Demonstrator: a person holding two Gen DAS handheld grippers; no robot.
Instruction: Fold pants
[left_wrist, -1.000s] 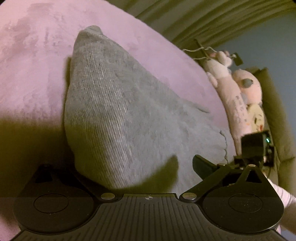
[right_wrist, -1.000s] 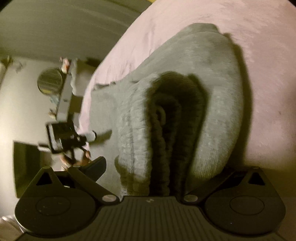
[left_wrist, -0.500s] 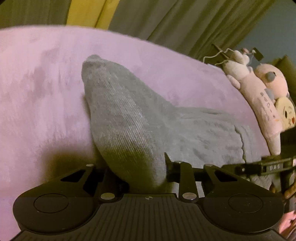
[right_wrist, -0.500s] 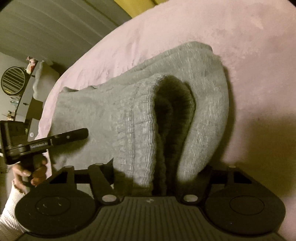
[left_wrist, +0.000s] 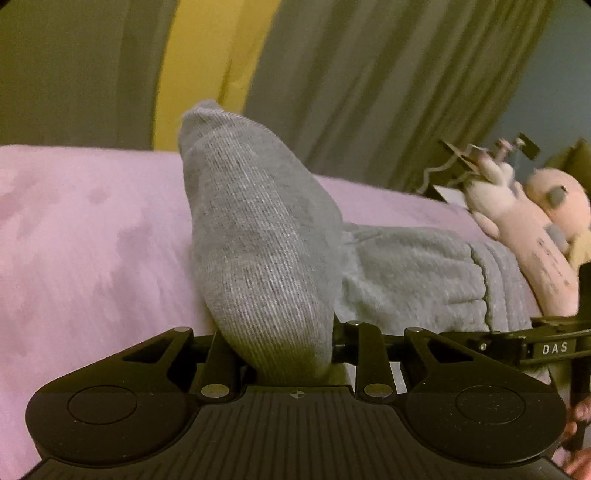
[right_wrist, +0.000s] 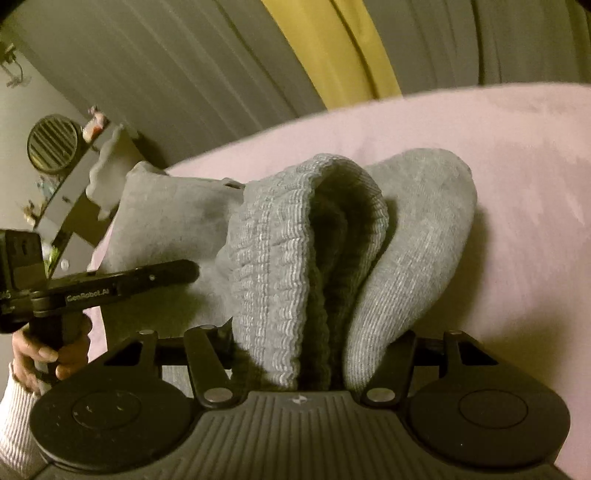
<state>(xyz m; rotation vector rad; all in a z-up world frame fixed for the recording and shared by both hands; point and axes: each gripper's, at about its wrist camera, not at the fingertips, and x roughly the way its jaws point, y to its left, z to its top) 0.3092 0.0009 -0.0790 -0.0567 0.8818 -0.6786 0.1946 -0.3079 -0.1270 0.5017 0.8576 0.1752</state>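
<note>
Grey knit pants (left_wrist: 258, 251) lie on a pink bed cover (left_wrist: 92, 258). My left gripper (left_wrist: 284, 354) is shut on a bunched edge of the pants, which rises in a peak before it. In the right wrist view my right gripper (right_wrist: 299, 365) is shut on the ribbed waistband end of the pants (right_wrist: 280, 266), folded in thick layers. The left gripper (right_wrist: 122, 280) shows there at the left, held by a hand. The fingertips are hidden by cloth.
Pink plush toys (left_wrist: 532, 221) lie along the right side of the bed. Grey and yellow curtains (left_wrist: 332, 81) hang behind. A shelf with a round fan (right_wrist: 51, 147) stands at the left in the right wrist view.
Both grippers have closed on the pants and lifted. The views have tilted up, so the curtains now show. The cloth peaks higher.
</note>
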